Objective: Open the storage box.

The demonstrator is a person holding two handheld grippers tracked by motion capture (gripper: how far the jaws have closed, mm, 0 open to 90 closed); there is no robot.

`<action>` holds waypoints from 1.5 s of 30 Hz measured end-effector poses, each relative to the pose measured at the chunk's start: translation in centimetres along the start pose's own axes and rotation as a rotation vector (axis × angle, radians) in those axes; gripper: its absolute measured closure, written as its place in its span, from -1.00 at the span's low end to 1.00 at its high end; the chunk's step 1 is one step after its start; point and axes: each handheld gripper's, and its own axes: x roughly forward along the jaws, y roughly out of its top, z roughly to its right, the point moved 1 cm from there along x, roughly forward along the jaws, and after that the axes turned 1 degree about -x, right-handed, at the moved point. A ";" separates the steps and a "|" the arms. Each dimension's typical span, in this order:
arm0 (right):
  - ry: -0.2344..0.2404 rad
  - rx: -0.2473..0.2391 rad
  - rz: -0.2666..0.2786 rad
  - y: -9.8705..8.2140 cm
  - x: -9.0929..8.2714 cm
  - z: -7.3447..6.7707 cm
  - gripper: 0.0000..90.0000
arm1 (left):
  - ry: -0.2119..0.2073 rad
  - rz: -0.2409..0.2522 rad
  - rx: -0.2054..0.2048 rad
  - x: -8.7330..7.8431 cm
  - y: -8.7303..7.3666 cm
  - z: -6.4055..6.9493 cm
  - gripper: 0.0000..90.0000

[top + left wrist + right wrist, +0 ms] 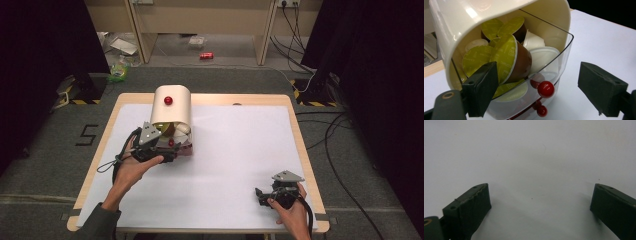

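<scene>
A cream domed capsule box (171, 102) stands at the table's back left, with a red knob (168, 100) on its lid. Its clear drawer (564, 50) is out and piled with coffee capsules (506, 57), some with yellow-green lids, some white. My left gripper (167, 152) is right at the drawer front. In the left gripper view my left gripper (537, 75) stands open, and the drawer's red knob (545, 89) hangs between the jaws without touching them. My right gripper (260, 194) rests open at the front right, with only white table between its jaws in the right gripper view (540, 195).
A white sheet (235, 150) covers the wooden table. A second, smaller red knob (541, 110) sits below the drawer's knob. Beyond the table are a wooden frame's legs, cables and a red can (206, 55) on the floor.
</scene>
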 end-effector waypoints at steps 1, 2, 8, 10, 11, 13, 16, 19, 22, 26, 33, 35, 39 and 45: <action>0.000 0.000 0.000 0.0 0.0 0.0 -0.93 | -0.004 -0.003 0.000 -0.1 0.0 0.0 -0.64; 0.001 0.001 0.000 0.0 0.0 0.0 -0.93 | -0.011 -0.006 -0.004 -0.2 0.0 0.0 -0.63; 0.000 0.000 0.000 0.0 0.0 0.0 -0.93 | -0.023 -0.019 -0.007 -0.8 -0.2 0.3 -0.62; 0.000 0.000 0.000 0.0 0.0 0.0 -0.93 | -0.024 -0.017 -0.009 -1.0 -0.4 0.5 -0.62; 0.000 0.000 0.000 0.0 0.0 0.0 -0.93 | -0.024 -0.017 -0.009 -1.0 -0.4 0.5 -0.62; 0.001 0.000 0.000 0.0 0.0 0.0 -0.93 | -0.018 -0.017 -0.003 -1.2 -0.5 0.7 -0.62; 0.000 0.000 0.000 0.0 0.0 0.0 -0.93 | -0.017 -0.009 -0.010 -1.4 -0.8 1.0 -0.62; 0.000 0.000 0.000 0.0 0.0 0.0 -0.93 | -0.026 -0.007 -0.017 -1.8 -1.0 1.2 -0.62; 0.000 0.000 0.000 0.0 0.0 0.0 -0.93 | -0.033 -0.008 -0.020 -2.1 -1.2 1.4 -0.62; 0.000 -0.001 0.001 0.0 0.0 0.0 -0.93 | -0.027 -0.012 -0.012 -2.3 -1.4 1.7 -0.61; 0.001 -0.001 0.000 0.0 0.0 0.0 -0.93 | -0.029 -0.019 -0.008 -2.6 -1.5 1.9 -0.61; 0.001 0.002 -0.001 0.0 0.0 0.0 -0.93 | -0.032 -0.021 -0.007 -2.7 -1.6 2.0 -0.61; 0.000 -0.001 0.000 0.0 0.0 0.0 -0.93 | -0.036 -0.025 -0.006 -2.9 -1.8 2.2 -0.61; 0.001 0.000 0.000 0.0 0.0 0.0 -0.93 | -0.044 -0.018 -0.014 -3.3 -2.1 2.5 -0.61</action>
